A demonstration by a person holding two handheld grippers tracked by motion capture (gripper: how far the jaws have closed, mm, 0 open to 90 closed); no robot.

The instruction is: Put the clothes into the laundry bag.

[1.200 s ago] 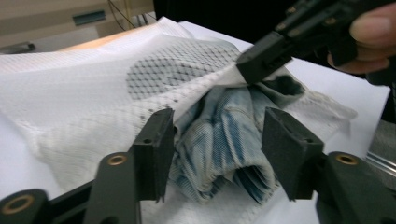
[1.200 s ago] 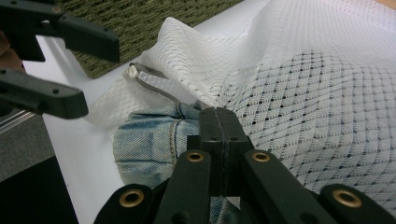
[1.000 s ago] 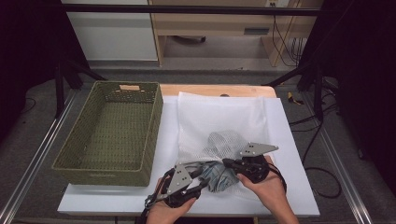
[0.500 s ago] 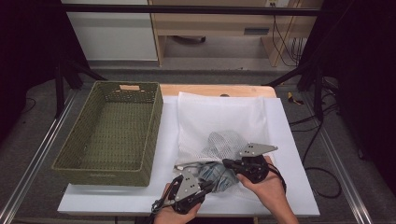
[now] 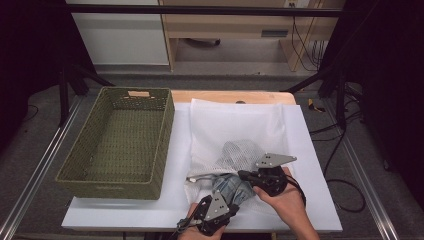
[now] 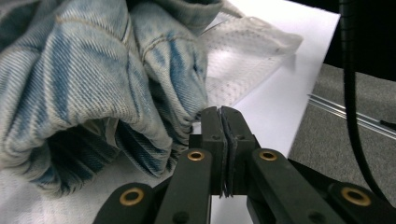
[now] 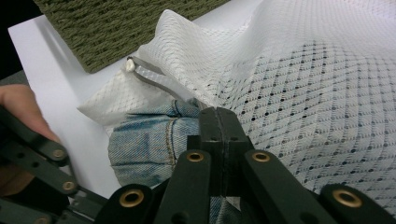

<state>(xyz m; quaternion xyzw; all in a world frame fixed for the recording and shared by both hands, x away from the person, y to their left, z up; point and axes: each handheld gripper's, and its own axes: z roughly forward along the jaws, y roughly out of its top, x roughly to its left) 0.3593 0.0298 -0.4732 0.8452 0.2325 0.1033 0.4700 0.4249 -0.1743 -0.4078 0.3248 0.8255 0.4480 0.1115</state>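
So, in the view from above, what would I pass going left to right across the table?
Woven green basket → left gripper near the front edge → bundled blue jeans poking out of the white mesh bag → right gripper → bare white tabletop.

Faded blue denim garment [image 6: 93, 79], white open-weave mesh bag [image 7: 299, 93], rough woven green basket [image 5: 120, 140], smooth matt white tabletop [image 5: 310, 150]
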